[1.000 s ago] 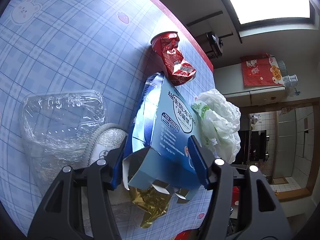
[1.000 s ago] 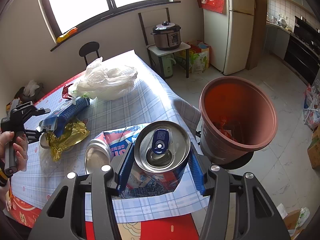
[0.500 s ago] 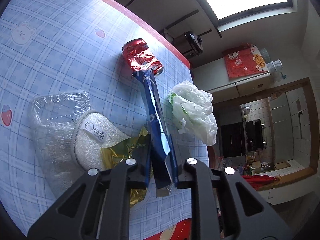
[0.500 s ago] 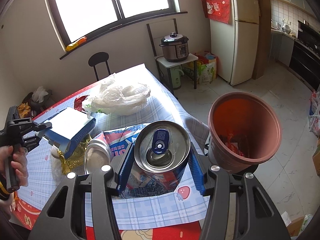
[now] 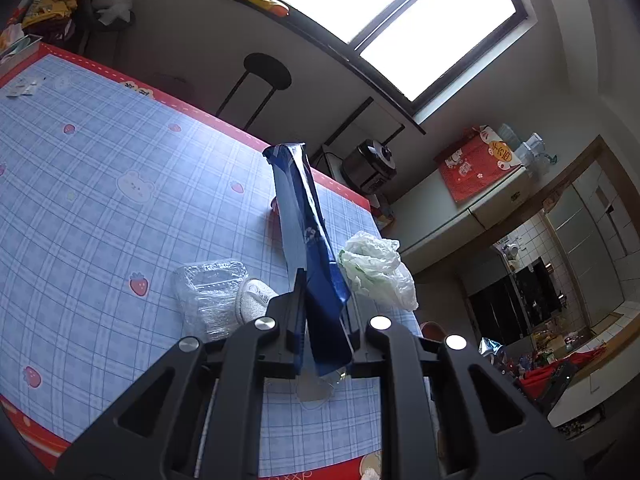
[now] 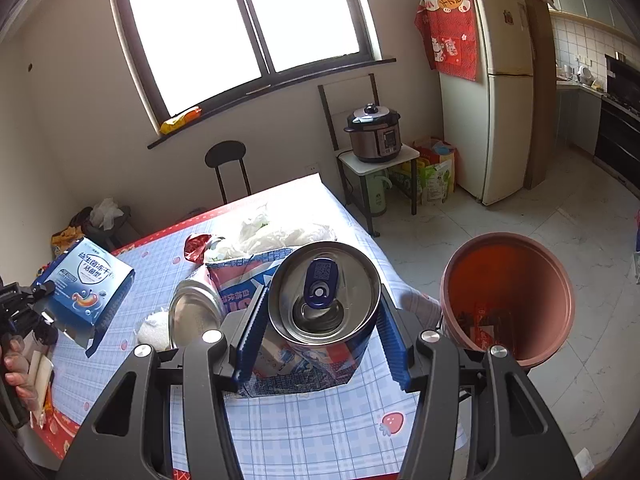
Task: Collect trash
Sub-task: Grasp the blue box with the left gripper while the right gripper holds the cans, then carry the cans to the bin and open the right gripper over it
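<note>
The right gripper (image 6: pixel 322 332) pinches an opened drink can (image 6: pixel 324 294), lifted above the tabletop (image 6: pixel 320 432). The brown bin (image 6: pixel 508 300) stands on the floor just to its right. The left gripper (image 5: pixel 322 332) is pressed onto a flattened blue box (image 5: pixel 308 248), held clear of the tabletop. Beyond it and to its left lies a clear plastic tray (image 5: pixel 208 292); to its right, a white plastic bag (image 5: pixel 378 270).

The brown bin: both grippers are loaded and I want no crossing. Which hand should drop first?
Right. The right gripper holds the can beside the brown bin; the left's blue box is across the table.
</note>
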Demonstrator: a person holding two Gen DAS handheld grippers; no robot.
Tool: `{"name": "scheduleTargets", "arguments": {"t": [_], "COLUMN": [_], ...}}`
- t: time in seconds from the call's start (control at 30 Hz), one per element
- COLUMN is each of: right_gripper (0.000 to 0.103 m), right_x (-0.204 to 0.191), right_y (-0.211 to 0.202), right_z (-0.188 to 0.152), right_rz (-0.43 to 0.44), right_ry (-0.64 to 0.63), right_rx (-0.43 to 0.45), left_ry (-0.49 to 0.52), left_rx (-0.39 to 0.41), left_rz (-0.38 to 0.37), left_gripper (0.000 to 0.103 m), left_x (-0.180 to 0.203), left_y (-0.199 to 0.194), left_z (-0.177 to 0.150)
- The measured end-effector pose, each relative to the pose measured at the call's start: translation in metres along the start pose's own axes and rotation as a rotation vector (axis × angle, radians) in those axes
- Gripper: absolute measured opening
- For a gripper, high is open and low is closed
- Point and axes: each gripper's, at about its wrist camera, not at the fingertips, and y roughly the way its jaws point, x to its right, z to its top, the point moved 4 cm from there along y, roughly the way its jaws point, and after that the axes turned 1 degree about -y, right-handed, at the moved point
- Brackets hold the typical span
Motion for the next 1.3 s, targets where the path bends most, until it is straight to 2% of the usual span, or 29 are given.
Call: {"name": "scheduleTargets", "arguments": {"t": [0.27, 0.6, 0.8, 1.0, 1.23, 1.3], "right_gripper": [0.052, 0.052, 0.052, 0.052, 0.054, 0.060], "right_x": [0.051, 0.156, 0.204, 0.244, 0.269, 0.270], "right_y": [-0.028, -0.045, -0.028, 0.005, 0.043, 0.050], "right_z": [0.038, 0.065, 0.073, 0.078, 0.080, 0.079], "right_rz": [-0.069, -0.193, -0.220, -0.214, -0.198, -0.186], "right_ry": [0.048, 0.122, 0.131, 0.176, 0.246, 0.254], "right_rx": [0.116, 0.174, 0.162, 0.110, 0.044, 0.033], "left_ry": [0.062, 0.135, 0.181, 0.202, 0.221, 0.222], "left_rx": [0.082, 0.097, 0.086, 0.069, 0.050, 0.044], "left_rz": [-0.005, -0.029, -0.025, -0.002, 0.030, 0.036], "left_gripper": [0.017, 0.017, 0.017, 0.017, 0.017, 0.017], "left_x": [0.036, 0.108, 0.153, 0.182, 0.200, 0.201], "left_y": [-0.035, -0.023, -0.005, 0.015, 0.030, 0.033], "left_z": [0.007, -0.002, -0.011, -0.019, -0.027, -0.027]}}
